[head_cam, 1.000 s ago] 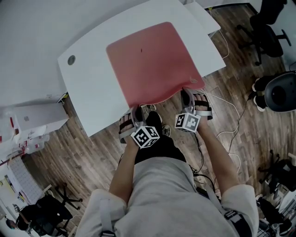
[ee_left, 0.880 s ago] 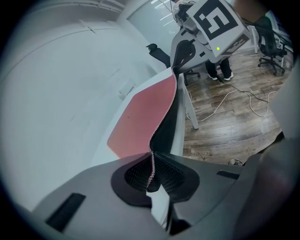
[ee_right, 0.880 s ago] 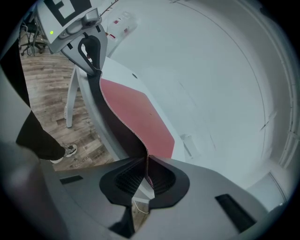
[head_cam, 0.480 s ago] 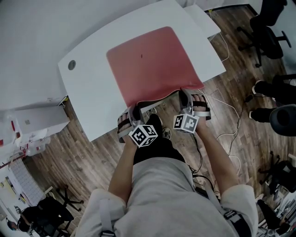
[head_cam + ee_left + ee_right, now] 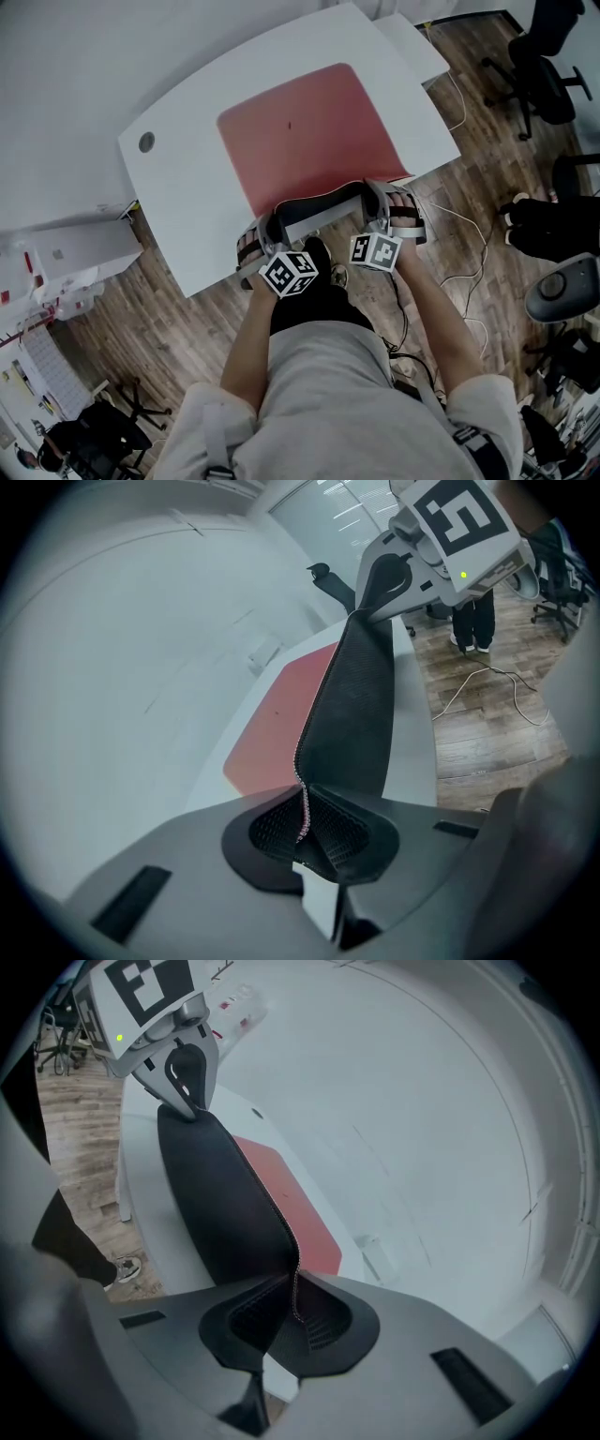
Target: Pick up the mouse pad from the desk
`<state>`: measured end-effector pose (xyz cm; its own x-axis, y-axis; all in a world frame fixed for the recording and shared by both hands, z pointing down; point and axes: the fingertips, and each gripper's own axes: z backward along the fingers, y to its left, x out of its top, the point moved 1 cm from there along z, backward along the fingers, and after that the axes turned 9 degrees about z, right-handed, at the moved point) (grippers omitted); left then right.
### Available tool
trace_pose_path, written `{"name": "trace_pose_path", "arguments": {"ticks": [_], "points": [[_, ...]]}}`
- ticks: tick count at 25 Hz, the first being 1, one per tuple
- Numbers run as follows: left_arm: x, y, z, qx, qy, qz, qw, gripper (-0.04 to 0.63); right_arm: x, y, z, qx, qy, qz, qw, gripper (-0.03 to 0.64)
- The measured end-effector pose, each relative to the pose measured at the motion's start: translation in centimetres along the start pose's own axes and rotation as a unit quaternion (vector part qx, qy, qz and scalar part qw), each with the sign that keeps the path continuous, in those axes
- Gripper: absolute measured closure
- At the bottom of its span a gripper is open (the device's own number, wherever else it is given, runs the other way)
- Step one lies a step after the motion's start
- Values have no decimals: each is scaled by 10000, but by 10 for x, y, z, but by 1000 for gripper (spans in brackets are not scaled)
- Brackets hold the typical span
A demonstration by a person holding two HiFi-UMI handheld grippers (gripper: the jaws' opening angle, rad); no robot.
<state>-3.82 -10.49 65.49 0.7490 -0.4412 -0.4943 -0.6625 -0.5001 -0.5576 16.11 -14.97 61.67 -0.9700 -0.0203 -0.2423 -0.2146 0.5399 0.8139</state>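
Left hand-held gripper (image 5: 302,829) clenched on near edge of pad (image 5: 300,136); right hand-held gripper (image 5: 292,1309) clenched on same edge, further along; edge curls up between them, black underside showing; rest lies flat on bench (image 5: 178,202) ahead. Judged light, thin, floppy, grippy beneath; hold near both corners, else it droops.

person: pale grey short-sleeved shirt (image 5: 328,394), black trousers (image 5: 319,298), dark shoulder straps (image 5: 217,439). left gripper (image 5: 272,226), right gripper (image 5: 378,200): grey bodies, black-and-white marker cubes (image 5: 289,273).
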Motion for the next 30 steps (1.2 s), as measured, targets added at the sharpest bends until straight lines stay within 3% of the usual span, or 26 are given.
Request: {"name": "trace_pose_path", "arguments": {"ticks": [30], "points": [[35,75,-59,-4,-27,823,9966,568,30,-70,-60,57,-66,83,9999,561]]}}
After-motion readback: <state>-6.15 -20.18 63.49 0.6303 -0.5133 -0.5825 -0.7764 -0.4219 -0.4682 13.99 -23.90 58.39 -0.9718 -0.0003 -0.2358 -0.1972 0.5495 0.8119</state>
